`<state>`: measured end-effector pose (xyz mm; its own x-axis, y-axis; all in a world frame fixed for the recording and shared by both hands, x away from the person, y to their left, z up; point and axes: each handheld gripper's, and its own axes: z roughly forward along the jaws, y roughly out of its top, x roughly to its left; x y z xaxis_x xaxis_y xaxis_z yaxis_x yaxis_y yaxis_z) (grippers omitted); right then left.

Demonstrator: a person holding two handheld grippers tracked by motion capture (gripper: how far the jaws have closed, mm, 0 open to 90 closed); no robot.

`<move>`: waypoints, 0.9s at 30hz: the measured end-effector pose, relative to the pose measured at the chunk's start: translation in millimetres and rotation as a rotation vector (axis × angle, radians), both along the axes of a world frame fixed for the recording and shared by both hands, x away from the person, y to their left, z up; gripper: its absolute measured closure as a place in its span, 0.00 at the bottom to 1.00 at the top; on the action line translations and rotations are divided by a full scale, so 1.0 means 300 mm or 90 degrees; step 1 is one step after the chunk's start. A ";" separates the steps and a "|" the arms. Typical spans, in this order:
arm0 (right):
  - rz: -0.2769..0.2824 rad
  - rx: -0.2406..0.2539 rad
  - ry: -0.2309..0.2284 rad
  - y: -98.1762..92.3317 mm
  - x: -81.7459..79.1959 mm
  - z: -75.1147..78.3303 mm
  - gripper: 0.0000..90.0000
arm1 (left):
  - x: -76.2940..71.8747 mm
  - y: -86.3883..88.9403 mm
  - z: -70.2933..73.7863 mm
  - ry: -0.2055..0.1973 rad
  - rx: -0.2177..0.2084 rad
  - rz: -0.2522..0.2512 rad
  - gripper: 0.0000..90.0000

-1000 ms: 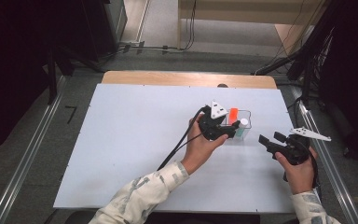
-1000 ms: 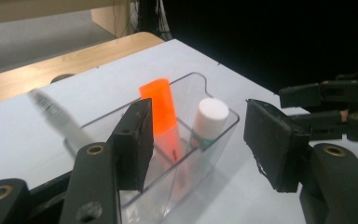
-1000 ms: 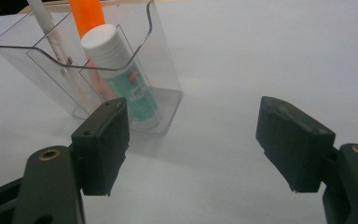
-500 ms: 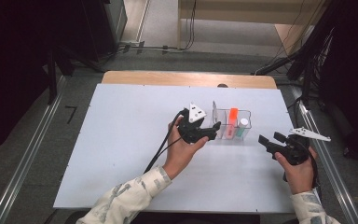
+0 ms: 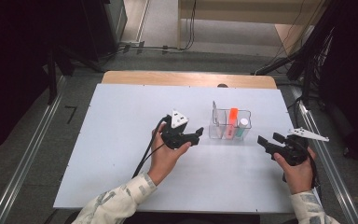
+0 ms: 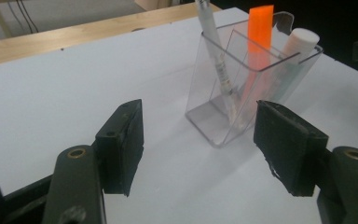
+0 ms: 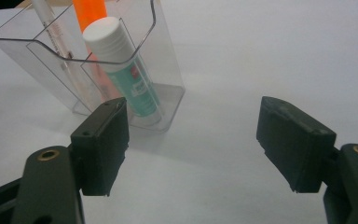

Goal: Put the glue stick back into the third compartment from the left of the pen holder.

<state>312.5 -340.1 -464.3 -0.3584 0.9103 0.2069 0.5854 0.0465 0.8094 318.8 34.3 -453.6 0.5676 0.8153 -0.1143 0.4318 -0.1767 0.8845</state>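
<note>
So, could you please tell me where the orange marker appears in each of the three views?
High view: the orange marker stands right of centre, in the middle of the clear organizer.
Left gripper view: top right, between the white pen and the glue stick.
Right gripper view: top left, behind the glue stick.
Shared landmark: the clear organizer.

1. The clear plastic holder [image 6: 256, 79] is gleaming glossily.
2. The white tabletop [image 5: 121, 121] is looking smooth and matt.
3. At twelve o'clock, a wooden edge [image 5: 186, 78] is showing.
4. The jaw pads are looking matt black.

Glue stick [image 7: 135, 79] label (teal, red mark): txt too blurry, unreadable.
</note>
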 end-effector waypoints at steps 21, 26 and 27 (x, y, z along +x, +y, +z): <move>0.003 -0.003 0.000 -0.001 -0.012 0.002 0.26 | -0.070 0.189 -0.068 0.039 0.013 0.056 0.37; 0.000 -0.004 0.004 -0.015 -0.024 -0.003 0.26 | -0.091 0.258 -0.079 0.047 0.014 0.081 0.36; -0.001 -0.005 0.004 -0.018 -0.027 -0.004 0.26 | -0.096 0.272 -0.082 0.048 0.016 0.086 0.36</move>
<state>304.5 -345.6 -465.5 -0.3559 0.9124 0.2021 0.5907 0.0520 0.8052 289.9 115.8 -478.3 0.4426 0.8872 -0.1304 0.5178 -0.1341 0.8449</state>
